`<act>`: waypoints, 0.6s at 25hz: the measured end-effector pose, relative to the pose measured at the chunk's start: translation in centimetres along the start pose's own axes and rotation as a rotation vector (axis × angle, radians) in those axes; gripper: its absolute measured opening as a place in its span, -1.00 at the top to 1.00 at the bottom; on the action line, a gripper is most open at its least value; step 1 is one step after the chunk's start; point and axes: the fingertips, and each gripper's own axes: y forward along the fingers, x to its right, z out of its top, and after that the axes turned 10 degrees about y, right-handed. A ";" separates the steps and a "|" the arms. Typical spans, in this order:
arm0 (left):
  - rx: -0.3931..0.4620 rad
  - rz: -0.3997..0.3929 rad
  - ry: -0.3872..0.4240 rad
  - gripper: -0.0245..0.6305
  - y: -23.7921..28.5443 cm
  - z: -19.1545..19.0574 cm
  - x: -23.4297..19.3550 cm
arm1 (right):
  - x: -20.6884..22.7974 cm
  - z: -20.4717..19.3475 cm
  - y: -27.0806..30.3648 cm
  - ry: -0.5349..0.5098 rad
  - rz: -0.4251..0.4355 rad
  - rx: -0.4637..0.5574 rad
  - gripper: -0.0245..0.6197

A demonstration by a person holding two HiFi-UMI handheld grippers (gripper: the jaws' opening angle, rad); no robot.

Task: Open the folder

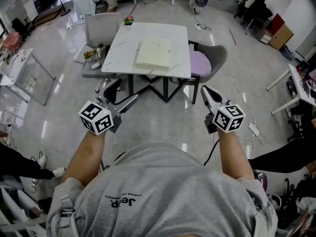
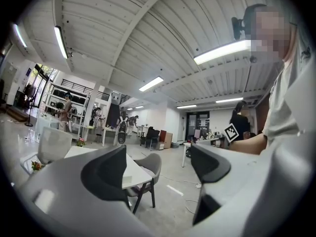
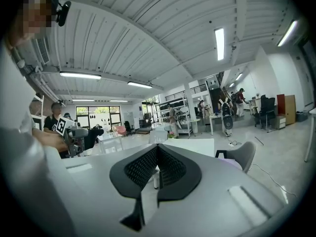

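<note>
A grey shirt [image 1: 163, 191] fills the bottom of the head view. Left of centre, the left gripper [image 1: 123, 93] has its jaws spread wide and empty. The right gripper [image 1: 205, 90] is closed on nothing. At upper centre, a folder [image 1: 154, 53] lies shut on the white table [image 1: 123, 53], well apart from both.

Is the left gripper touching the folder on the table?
Apart. The head view shows the left gripper over the floor, well short of the folder on the table.
</note>
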 end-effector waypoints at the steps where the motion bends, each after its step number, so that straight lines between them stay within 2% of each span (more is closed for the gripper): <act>1: -0.004 -0.001 -0.001 -0.40 0.3 -0.1 -0.2 | 0.4 0.1 0.3 0.000 -0.002 -0.001 0.93; 8: 0.000 -0.021 -0.028 -0.39 3.0 -1.0 -5.1 | 2.6 1.0 5.5 -0.010 -0.035 -0.011 0.93; 15: 0.059 -0.108 -0.049 -0.39 8.7 -2.3 -16.7 | 5.0 2.1 16.3 -0.027 -0.111 -0.005 0.93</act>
